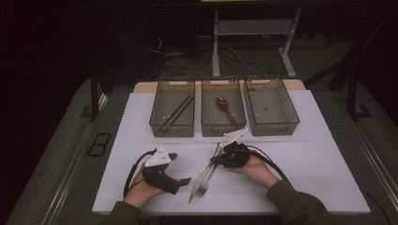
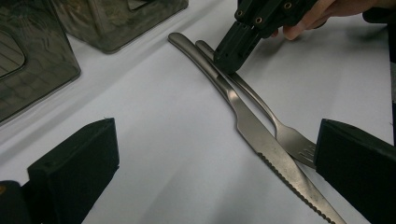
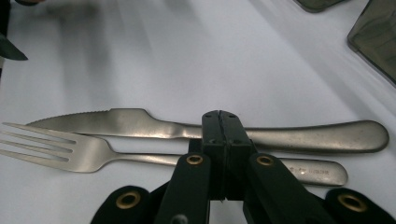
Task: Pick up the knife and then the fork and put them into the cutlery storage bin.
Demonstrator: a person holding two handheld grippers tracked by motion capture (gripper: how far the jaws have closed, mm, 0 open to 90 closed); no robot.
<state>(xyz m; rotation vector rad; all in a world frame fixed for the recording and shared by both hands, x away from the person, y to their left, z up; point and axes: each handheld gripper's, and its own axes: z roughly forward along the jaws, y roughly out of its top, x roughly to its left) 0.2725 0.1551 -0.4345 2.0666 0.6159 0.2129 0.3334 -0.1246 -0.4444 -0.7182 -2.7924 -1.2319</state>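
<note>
Right then, your right gripper (image 1: 220,158) sat low over the worktop (image 1: 305,159), your hand behind it with the wrist angled in from the lower right, and its fingers (image 3: 220,128) were pressed together with no gap, their tips down on the handles of the knife (image 3: 187,128) and fork (image 3: 93,151). Whether they actually pinched either handle, you could not tell from these views. The knife and fork lay side by side, touching along much of their length, with handles pointing toward the trays and the blade and tines pointing back toward you.

Your left gripper (image 1: 180,168) rested in your left hand (image 1: 141,190) near the front edge, tilted toward the cutlery, its fingers (image 2: 74,163) spread wide and holding nothing; the fork's tines lay just beside one of them.

Beyond the cutlery stood three dark trays in a row: the left tray (image 1: 155,117) held chopsticks (image 1: 177,114), the middle tray (image 1: 204,119) a spoon (image 1: 225,108), and the right tray (image 1: 291,112) looked bare apart from a faint mark. Nothing lay between the cutlery and the trays.
</note>
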